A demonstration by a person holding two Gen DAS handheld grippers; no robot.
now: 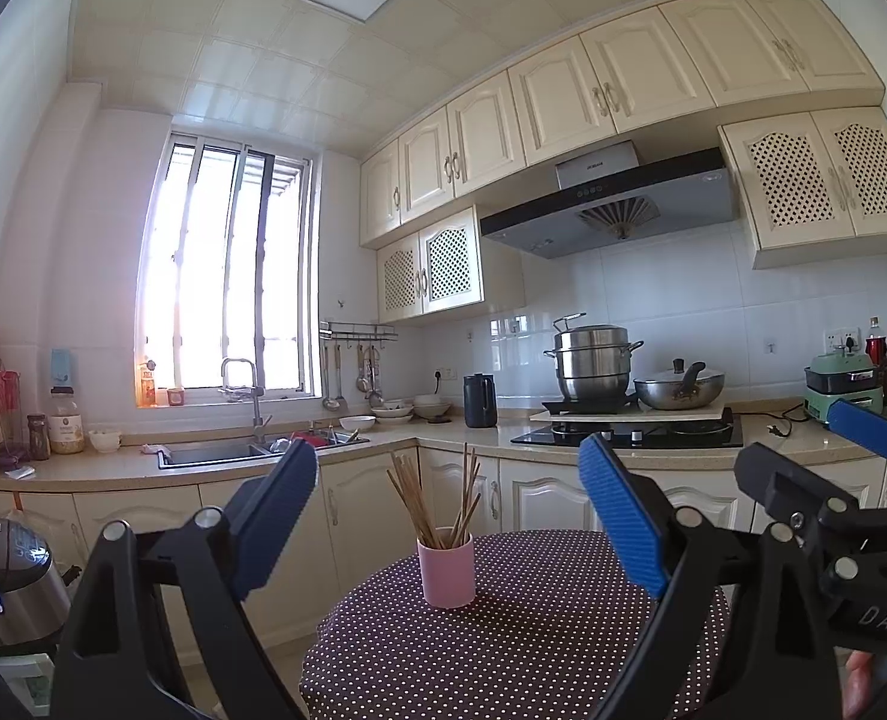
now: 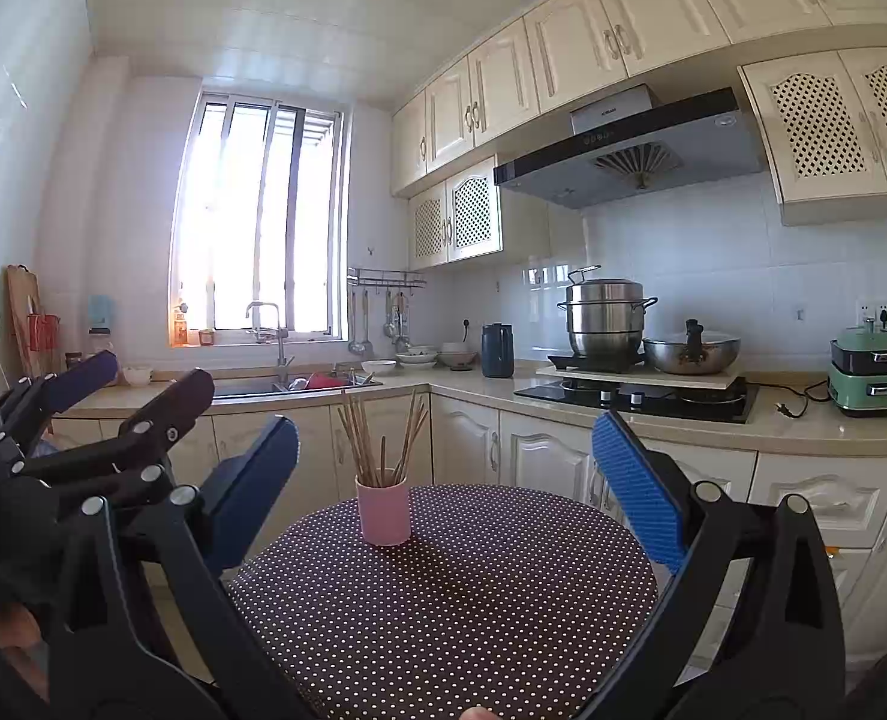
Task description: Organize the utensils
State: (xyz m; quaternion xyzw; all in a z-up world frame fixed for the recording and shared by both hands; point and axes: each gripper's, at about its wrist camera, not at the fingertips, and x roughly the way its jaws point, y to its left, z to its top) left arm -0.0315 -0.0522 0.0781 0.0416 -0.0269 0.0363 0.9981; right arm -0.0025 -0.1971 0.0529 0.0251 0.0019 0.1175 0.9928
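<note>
Left tongs [image 1: 449, 516]: held level over the near edge of the table [image 1: 563, 648], blue pads [image 1: 620, 516] spread wide, nothing between them.

Right tongs [image 2: 443, 480]: level beside the left pair, pads spread wide, nothing gripped.

Cup [image 1: 446, 567]: pink, upright on the dotted tablecloth, ahead of both tongs and apart from them; seen through the gap of the left pair, and nearer the left pad of the right pair.

Chopsticks [image 1: 437, 495]: a wooden bundle standing in the cup, fanning outward at the tips.

Counter [image 1: 443, 441]: beyond the table, with sink [image 1: 215, 453] ahead-left and hob [image 1: 629, 435] with steel pots [image 1: 593, 363] ahead-right.
</note>
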